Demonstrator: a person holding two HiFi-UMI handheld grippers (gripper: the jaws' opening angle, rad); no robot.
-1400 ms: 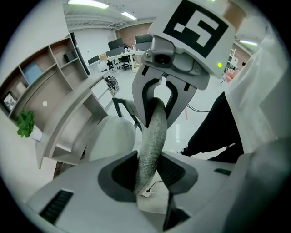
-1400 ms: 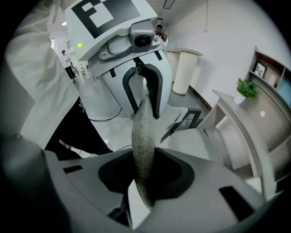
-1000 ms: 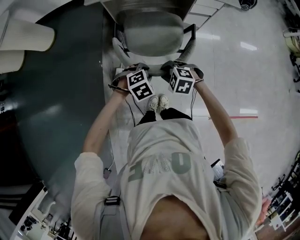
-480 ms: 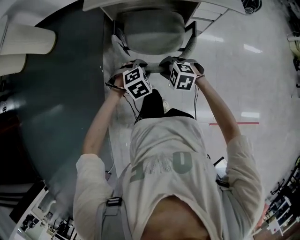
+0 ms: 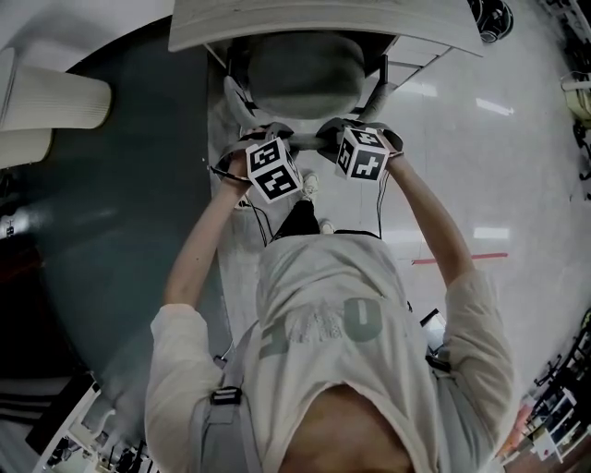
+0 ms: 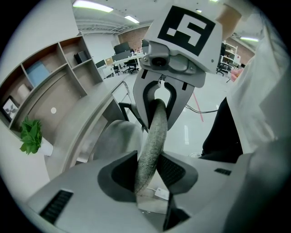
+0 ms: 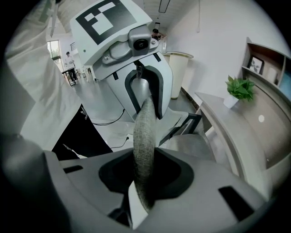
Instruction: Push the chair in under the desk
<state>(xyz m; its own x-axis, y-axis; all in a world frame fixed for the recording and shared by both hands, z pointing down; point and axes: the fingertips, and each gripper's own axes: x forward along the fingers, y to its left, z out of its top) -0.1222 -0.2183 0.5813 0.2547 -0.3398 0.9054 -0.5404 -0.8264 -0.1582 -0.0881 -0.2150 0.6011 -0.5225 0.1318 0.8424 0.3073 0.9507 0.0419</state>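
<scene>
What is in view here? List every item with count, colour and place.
chair: one, grey, seat partly under the desk, backrest's top edge held by both grippers
desk: one, pale, at the top of the head view
plant: one, green in a white pot, on the desk
picture frame: one, dark, on a shelf near the plant
tape line: one, red, on the glossy floor at the right
left gripper: one, grey-white, shut on the chair's backrest
right gripper: one, grey-white, shut on the chair's backrest
</scene>
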